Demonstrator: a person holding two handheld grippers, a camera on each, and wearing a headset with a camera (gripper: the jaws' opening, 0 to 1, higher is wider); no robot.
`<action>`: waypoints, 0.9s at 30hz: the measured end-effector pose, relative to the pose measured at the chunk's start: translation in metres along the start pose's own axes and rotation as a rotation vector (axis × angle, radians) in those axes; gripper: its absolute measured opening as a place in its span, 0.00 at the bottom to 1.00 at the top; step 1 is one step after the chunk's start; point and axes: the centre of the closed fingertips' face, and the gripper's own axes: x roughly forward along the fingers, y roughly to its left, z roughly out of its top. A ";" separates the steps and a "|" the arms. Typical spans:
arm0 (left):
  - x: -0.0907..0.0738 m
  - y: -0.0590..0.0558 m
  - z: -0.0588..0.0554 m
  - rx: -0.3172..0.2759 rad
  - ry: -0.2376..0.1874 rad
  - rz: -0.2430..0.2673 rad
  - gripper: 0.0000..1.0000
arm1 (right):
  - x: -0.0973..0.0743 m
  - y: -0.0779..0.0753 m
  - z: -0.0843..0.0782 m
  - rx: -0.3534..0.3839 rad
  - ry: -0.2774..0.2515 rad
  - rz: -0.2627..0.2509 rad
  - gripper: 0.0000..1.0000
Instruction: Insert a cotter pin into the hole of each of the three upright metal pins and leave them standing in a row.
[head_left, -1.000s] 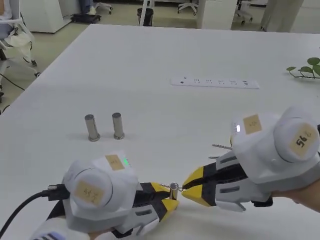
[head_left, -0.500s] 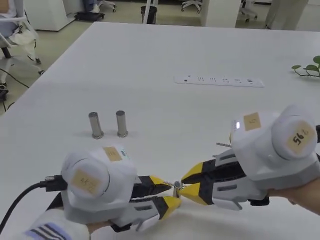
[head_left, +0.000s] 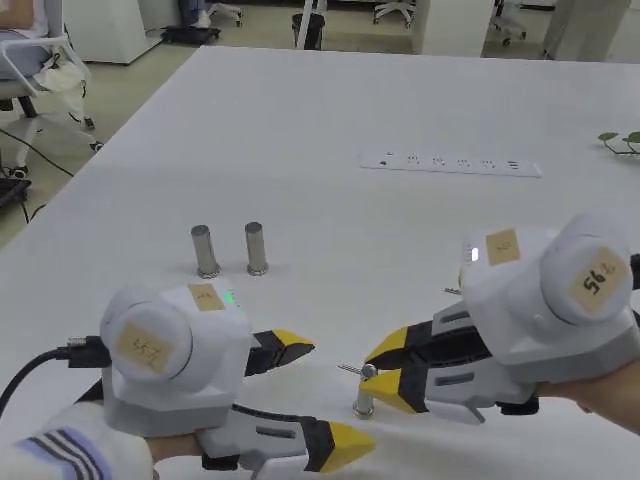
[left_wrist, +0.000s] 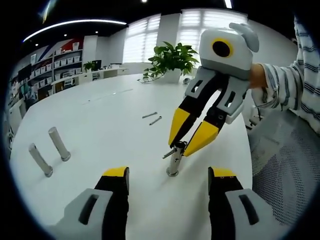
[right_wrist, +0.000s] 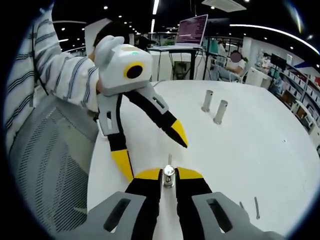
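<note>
- We have the right gripper (head_left: 372, 375) drawn nearly closed at the top of the nearest short grey steel cylinder, the metal pin (left_wrist: 174, 162). It pinches the head of a thin silver wire cotter pin (left_wrist: 168, 152).
- The cotter pin lies level through the top of the metal pin, and its thin end sticks out on the far side. We judge it to be threaded through the hole. We cannot tell from these views how fully it is seated.
- We hold the left gripper (head_left: 322, 396) wide open with nothing in it. Its yellow-tipped jaws stand either side of the metal pin and clear of it. We judge this leaves it ready to steady the metal pin if it tips.
- The metal pin stands upright on the white counter (head_left: 400, 230), close in front of us, so both grippers can reach it.
- The two other grey metal pins (head_left: 205, 250) (head_left: 256, 248) stand side by side further back on our left, well apart from this one. We see no wire in their tops. By our judgement they are not yet done, and the row needs this metal pin brought to them.
- Two spare silver cotter pins (left_wrist: 152, 118) lie flat on the counter beyond the right gripper, ready for those.
</note>
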 end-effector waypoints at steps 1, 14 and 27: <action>-0.001 0.001 -0.002 -0.003 0.012 0.005 0.70 | 0.000 0.000 -0.001 0.003 0.004 -0.003 0.12; -0.027 0.008 -0.002 -0.089 -0.028 0.030 1.00 | 0.004 -0.003 -0.002 0.014 0.006 -0.028 0.12; -0.059 0.020 -0.005 -0.134 -0.065 0.084 1.00 | 0.004 -0.002 -0.001 -0.031 0.025 0.001 0.10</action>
